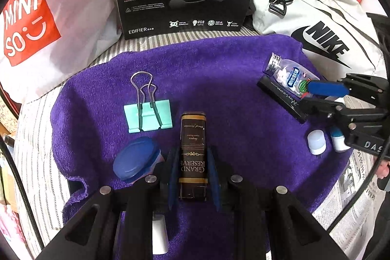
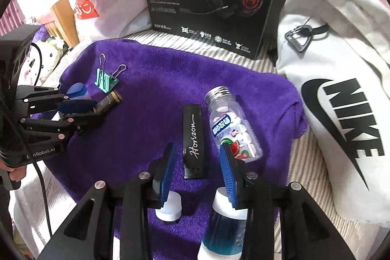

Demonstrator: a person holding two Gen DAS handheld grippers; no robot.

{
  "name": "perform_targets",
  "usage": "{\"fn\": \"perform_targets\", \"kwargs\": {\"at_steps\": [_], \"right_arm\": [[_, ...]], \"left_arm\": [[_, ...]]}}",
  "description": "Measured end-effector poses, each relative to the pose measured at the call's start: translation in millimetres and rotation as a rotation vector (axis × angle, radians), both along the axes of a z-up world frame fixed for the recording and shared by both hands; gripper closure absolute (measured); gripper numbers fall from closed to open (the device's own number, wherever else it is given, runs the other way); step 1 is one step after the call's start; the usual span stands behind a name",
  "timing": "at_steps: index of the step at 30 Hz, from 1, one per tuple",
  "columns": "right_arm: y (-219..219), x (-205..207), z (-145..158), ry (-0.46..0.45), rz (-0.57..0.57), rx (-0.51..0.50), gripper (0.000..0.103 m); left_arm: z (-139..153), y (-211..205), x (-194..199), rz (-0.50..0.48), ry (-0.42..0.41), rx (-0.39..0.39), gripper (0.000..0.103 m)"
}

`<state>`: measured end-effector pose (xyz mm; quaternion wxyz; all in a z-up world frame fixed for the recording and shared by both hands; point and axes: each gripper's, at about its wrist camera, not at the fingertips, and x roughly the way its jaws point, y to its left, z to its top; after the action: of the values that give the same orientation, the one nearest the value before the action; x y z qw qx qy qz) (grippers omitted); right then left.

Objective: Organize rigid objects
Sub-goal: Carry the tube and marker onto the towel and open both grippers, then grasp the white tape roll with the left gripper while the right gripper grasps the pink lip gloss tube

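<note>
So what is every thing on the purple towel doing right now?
Brown Grand Reserve tin: lying flat, gripped by the left gripper.
Right gripper: jaws open, holding nothing.
Candy bottle: on its side, cap off.
Binder clip: handles up.
Black Horizon bar: lying flat.

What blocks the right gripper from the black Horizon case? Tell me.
Nothing visible does. The right gripper is open, and the black Horizon case lies on the purple towel straight ahead, its near end between the fingers. The candy bottle lies close beside the case, just outside the right-hand finger.
</note>
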<state>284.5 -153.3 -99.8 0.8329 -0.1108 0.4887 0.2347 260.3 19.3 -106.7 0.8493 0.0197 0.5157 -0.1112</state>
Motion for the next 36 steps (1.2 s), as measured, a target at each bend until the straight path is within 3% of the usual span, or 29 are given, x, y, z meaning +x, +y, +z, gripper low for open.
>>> {"fn": "perform_targets", "kwargs": {"at_steps": [6,9,12,14,17,22,28,36], "right_arm": [[-4.4,-9.3,7.2,-0.021,-0.007,0.016,0.065],[-5.5,-13.5,8.5,-0.032,-0.014,-0.002,0.065],[-10.0,-23.0,17.1,-0.04,-0.026,0.018,0.065],[-14.5,-35.8,27.8,-0.059,-0.035,0.029,0.065],[-22.1,-58.1,44.7,-0.084,-0.039,0.054,0.064],[-35.1,-99.2,70.1,-0.134,-0.051,0.088,0.055],[-45.0,-141.2,91.5,-0.173,-0.067,0.124,0.055],[-64.8,-177.5,80.7,-0.138,-0.109,0.167,0.052]], "left_arm": [[1.1,2.7,-5.9,0.01,-0.005,-0.014,0.079],[-0.2,2.7,-13.0,0.011,-0.002,-0.029,0.073],[-2.5,-1.4,-20.0,0.004,-0.003,-0.02,0.064],[-4.8,-5.8,-24.4,-0.006,-0.004,-0.016,0.051],[-8.1,-11.7,-32.7,-0.007,-0.014,-0.005,0.04],[-7.0,-18.8,-41.5,0.014,-0.012,0.03,0.04],[15.5,-26.6,-70.1,-0.005,-0.05,0.025,0.04],[42.6,-28.0,-122.2,-0.023,-0.09,-0.025,0.04]]}}
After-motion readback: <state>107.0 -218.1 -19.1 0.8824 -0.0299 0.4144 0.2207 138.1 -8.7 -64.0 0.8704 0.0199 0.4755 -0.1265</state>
